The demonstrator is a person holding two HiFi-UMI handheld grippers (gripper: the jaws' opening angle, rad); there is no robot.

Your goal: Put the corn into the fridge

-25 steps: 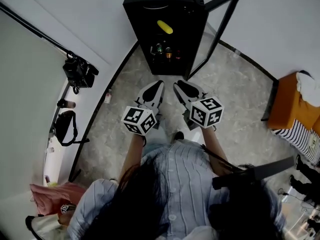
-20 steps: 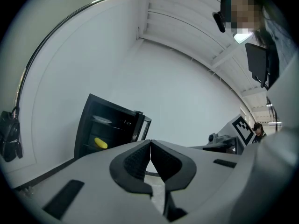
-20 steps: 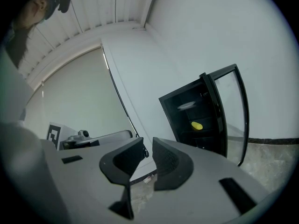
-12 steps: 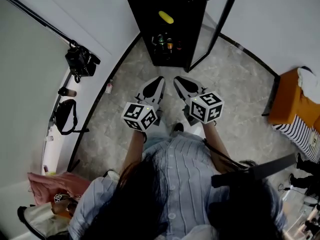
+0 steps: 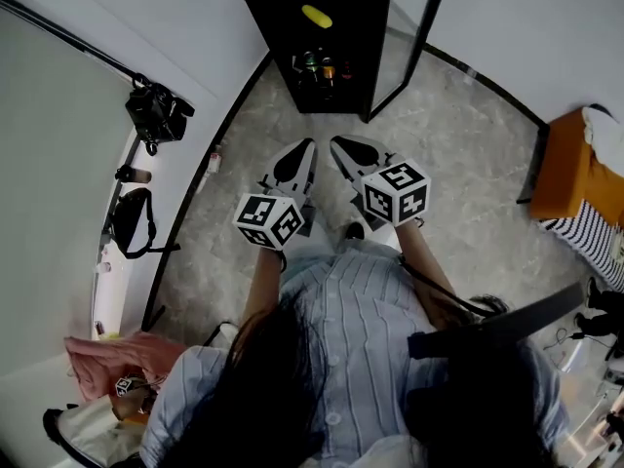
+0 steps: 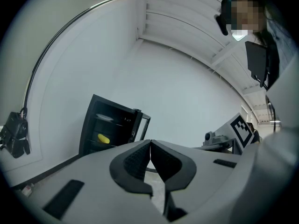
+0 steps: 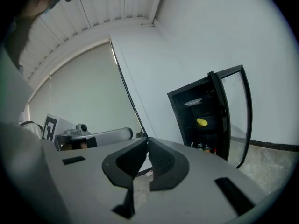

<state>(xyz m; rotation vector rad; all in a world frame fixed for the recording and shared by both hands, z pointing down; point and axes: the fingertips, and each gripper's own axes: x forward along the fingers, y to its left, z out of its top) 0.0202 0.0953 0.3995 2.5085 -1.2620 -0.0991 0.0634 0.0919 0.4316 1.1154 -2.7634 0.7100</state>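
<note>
The yellow corn lies on a shelf inside the black fridge, whose glass door stands open to the right. The corn also shows in the left gripper view, and the corn in the right gripper view. Both grippers are held side by side over the floor, well short of the fridge and pointing at it. My left gripper is shut and empty, its tips touching. My right gripper is closing its last bit, tips meeting with nothing between them.
Bottles stand on the fridge's lower shelf and a white plate on the top one. A black camera and a black bag sit along the left wall. An orange seat is at the right.
Both grippers have drawn back from the fridge together, so it sits higher and farther off in the head view. The corn stays on its shelf.
</note>
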